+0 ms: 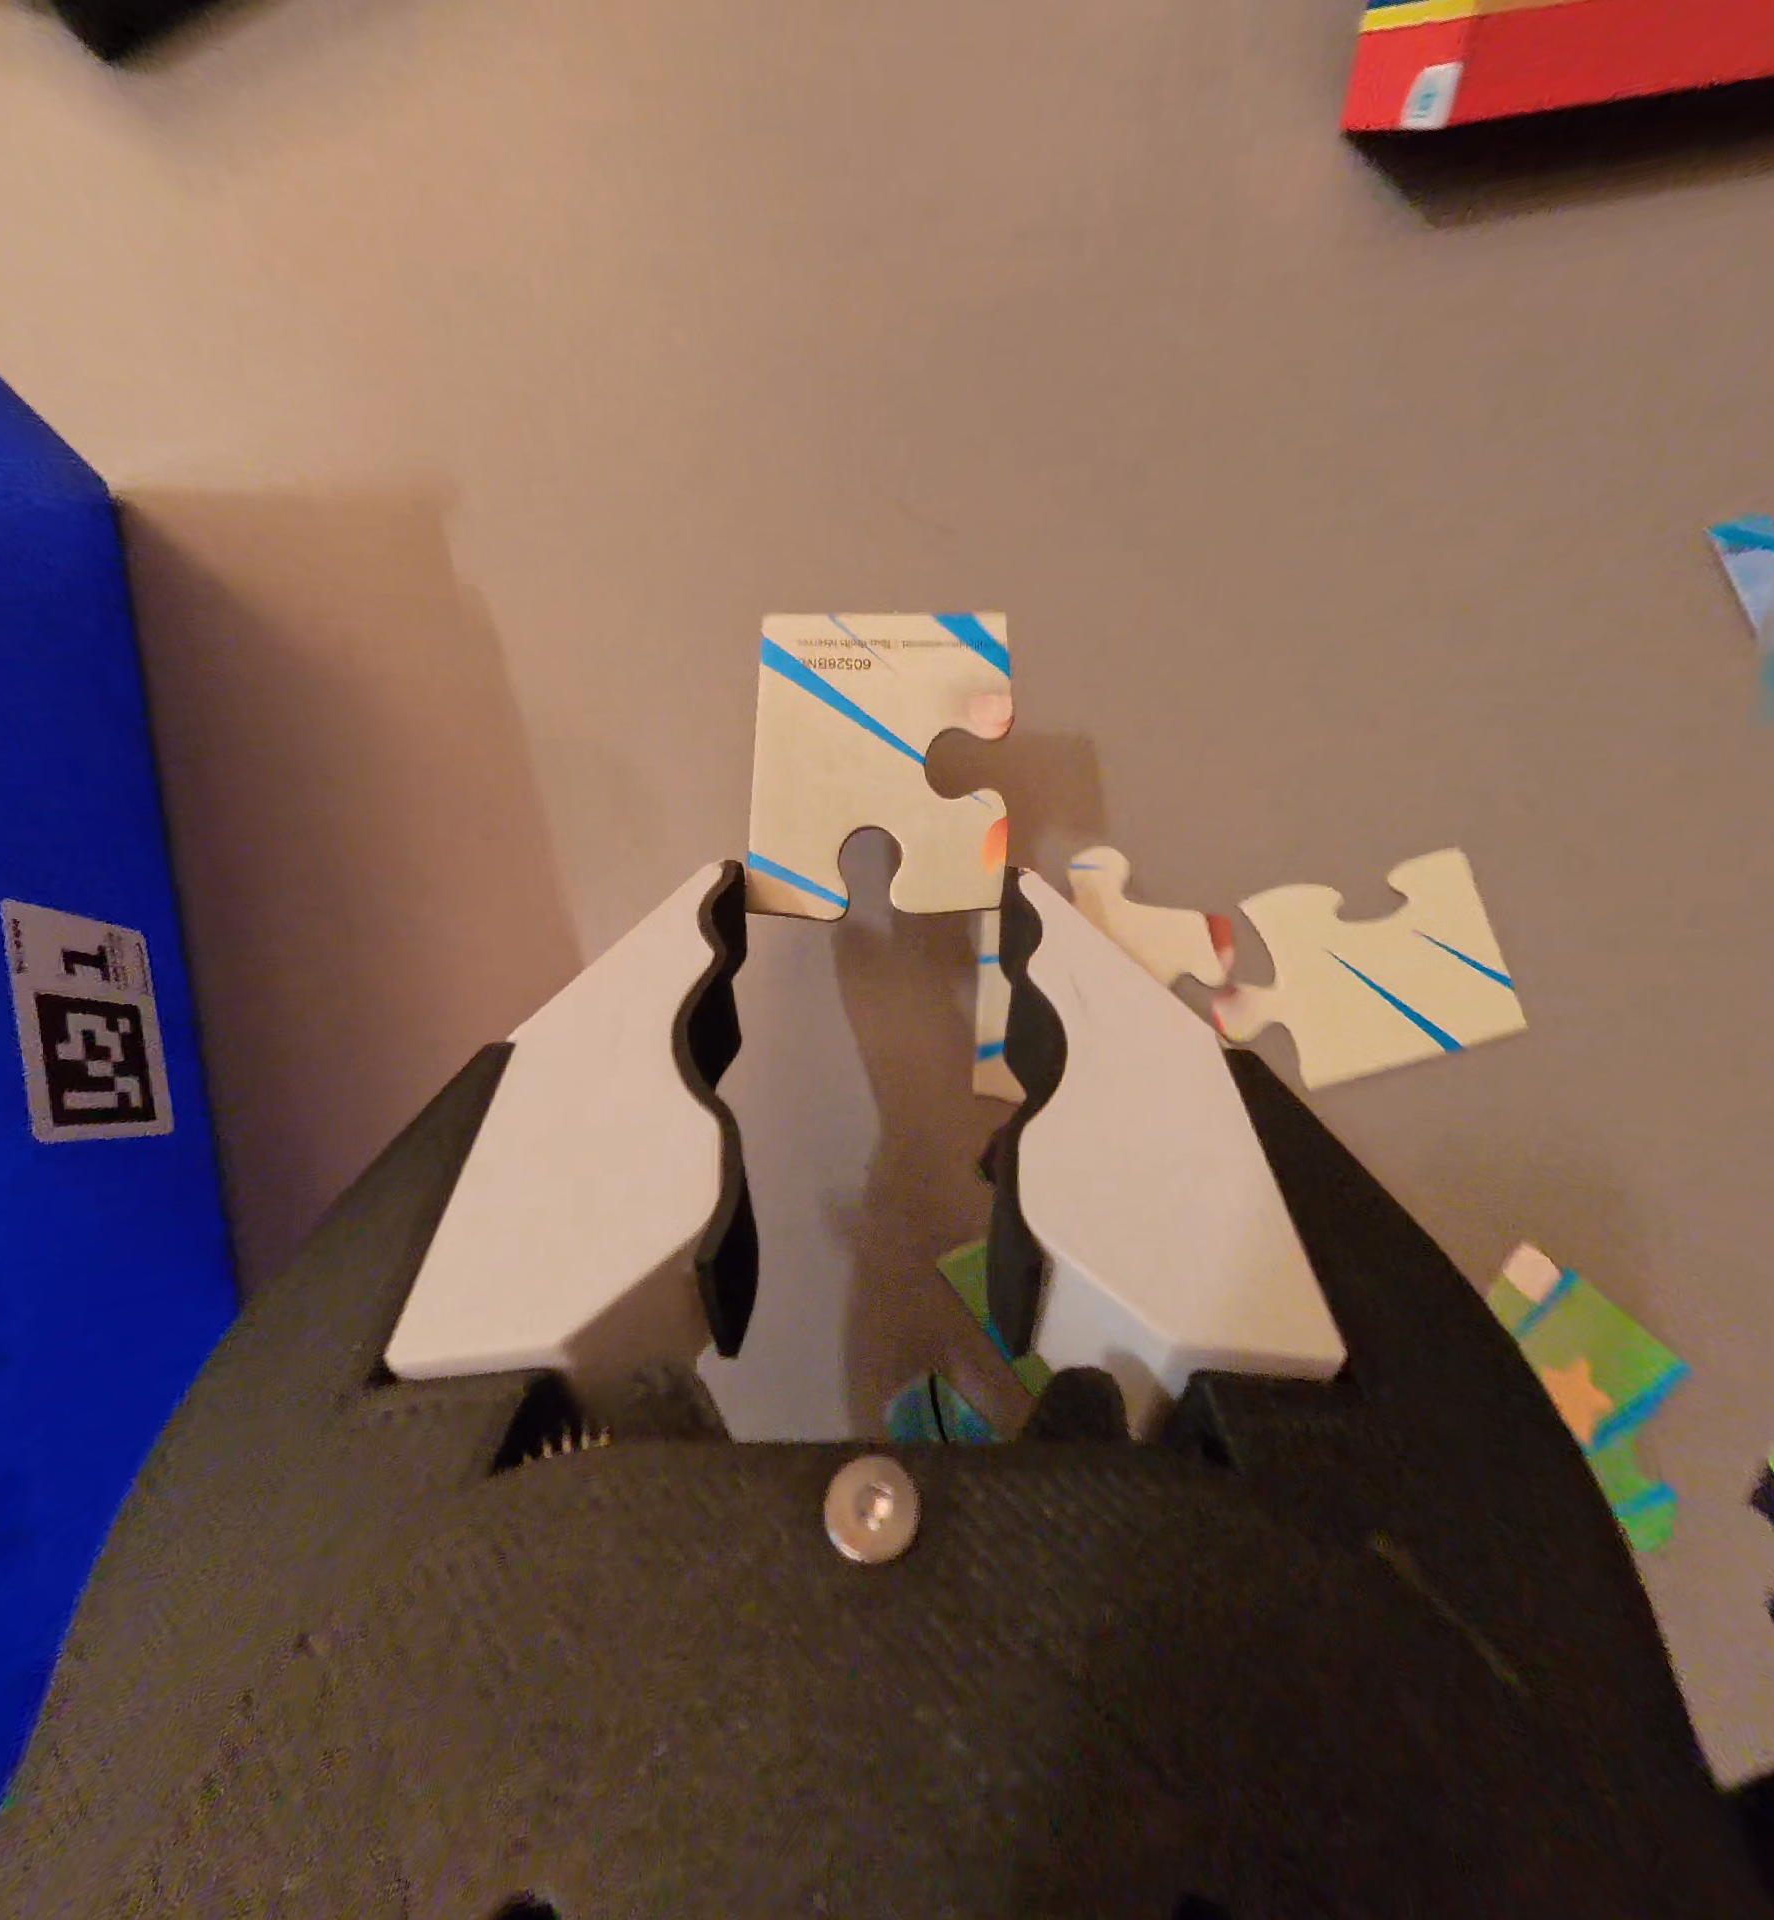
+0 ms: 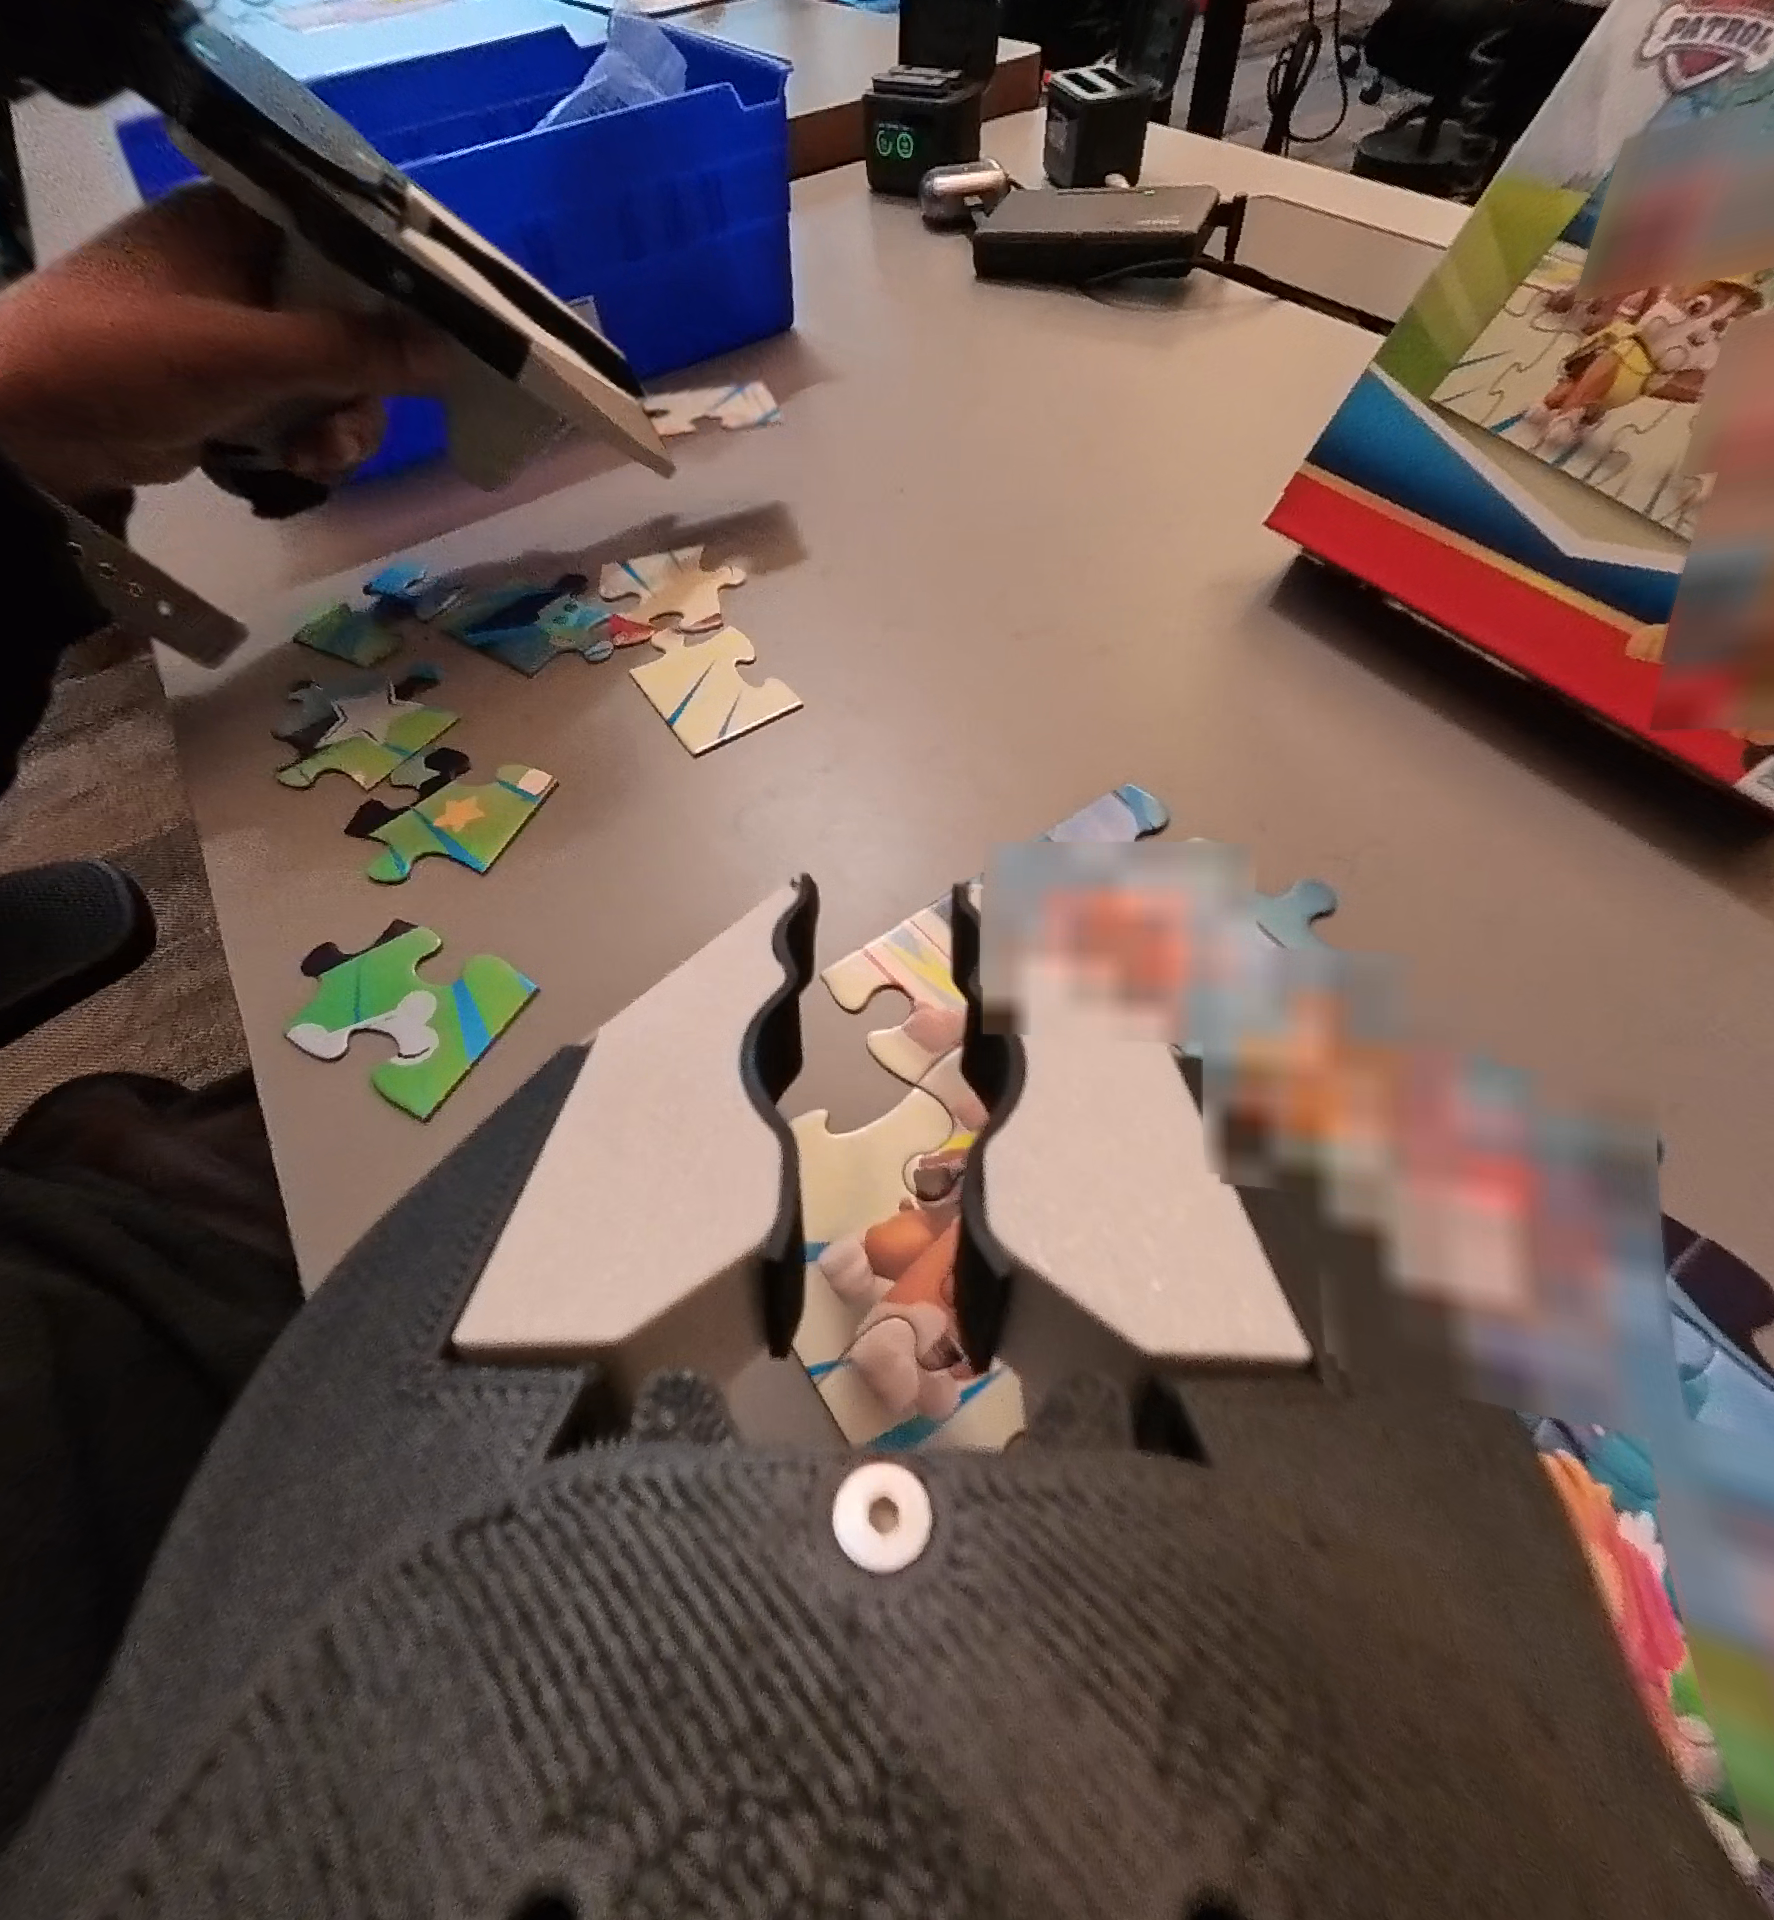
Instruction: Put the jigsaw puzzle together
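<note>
A: What does the left gripper (image 1: 875,883) have?

B: 1 cream corner puzzle piece (image 1: 862,748) with blue streaks. Its 2 fingertips (image 1: 727,894) clamp the piece's near edge from opposite sides, so the jaws stand as wide as the piece.

A: Why take it by the edges?

B: Probably because a flat card piece offers nothing else to grip. Held that way it stays level, picture side up. Its shadow falls to one side on the grey table (image 1: 654,364), so it looks raised off the surface. A blue bin (image 1: 31,727) stands close on the left.

A: What lies near it?

B: Another cream piece with blue streaks (image 1: 1382,966) lies flat just to the right, joined to a second one.

A: And the right gripper (image 2: 883,904)?

B: Its jaws are parted a little with nothing between them. It hangs over a patch of joined pieces (image 2: 904,1195) lying flat on the table. Loose green pieces (image 2: 410,1013) are spread face up to its left, apart from one another, likely so each can be seen. The puzzle box (image 2: 1485,468) stands well off to the right.
</note>
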`<state>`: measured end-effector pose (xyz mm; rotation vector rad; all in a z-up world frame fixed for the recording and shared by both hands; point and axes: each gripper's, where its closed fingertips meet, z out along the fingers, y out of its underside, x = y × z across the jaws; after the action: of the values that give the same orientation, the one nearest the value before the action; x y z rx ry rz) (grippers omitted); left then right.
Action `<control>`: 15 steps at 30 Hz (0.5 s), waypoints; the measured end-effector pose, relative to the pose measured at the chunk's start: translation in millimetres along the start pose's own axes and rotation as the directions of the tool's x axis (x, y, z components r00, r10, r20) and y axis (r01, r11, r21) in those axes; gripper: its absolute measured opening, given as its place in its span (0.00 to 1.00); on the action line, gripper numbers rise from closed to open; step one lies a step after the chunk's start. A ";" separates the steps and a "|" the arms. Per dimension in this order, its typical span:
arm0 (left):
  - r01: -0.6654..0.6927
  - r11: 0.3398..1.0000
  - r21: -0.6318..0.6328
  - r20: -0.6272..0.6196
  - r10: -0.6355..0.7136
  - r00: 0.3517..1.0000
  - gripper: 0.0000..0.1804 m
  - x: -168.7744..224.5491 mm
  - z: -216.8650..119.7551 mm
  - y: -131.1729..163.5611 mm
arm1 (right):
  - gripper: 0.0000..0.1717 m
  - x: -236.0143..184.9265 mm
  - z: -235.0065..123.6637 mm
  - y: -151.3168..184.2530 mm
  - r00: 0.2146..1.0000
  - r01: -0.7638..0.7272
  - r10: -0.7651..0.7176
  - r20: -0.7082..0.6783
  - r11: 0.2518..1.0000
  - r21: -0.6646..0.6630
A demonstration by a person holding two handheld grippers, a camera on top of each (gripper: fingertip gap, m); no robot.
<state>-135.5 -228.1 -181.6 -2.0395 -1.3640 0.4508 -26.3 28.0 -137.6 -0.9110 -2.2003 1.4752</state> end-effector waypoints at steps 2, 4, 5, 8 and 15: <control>0.052 0.998 -0.020 0.054 -0.051 0.997 0.38 -14.9 8.1 2.0 | 0.14 2.9 -1.3 1.3 1.000 -0.003 0.003 -0.013 1.000 -0.003; 0.071 0.997 -0.016 0.119 -0.069 0.990 0.46 -27.5 4.9 4.2 | 0.14 7.4 -4.1 2.5 0.999 -0.001 0.001 -0.038 1.000 -0.008; 0.073 0.997 0.007 0.135 -0.073 0.988 0.46 -29.8 -0.7 3.0 | 0.14 10.8 -6.2 3.3 0.998 0.001 -0.001 -0.055 1.000 -0.009; 0.062 0.993 0.098 0.143 -0.076 0.987 0.46 -26.6 -24.3 -1.2 | 0.13 20.1 -12.9 4.8 0.996 -0.016 0.015 -0.092 1.000 -0.004; 0.172 0.950 0.259 -0.072 -0.159 0.985 0.42 20.5 -51.5 -2.0 | 0.14 19.8 -18.8 -0.8 0.992 -0.078 0.082 -0.093 0.996 0.043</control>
<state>-97.9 -225.1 -140.9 -1.6948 -1.3528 0.4762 -29.9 54.1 -130.7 -1.0450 -2.0819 1.4740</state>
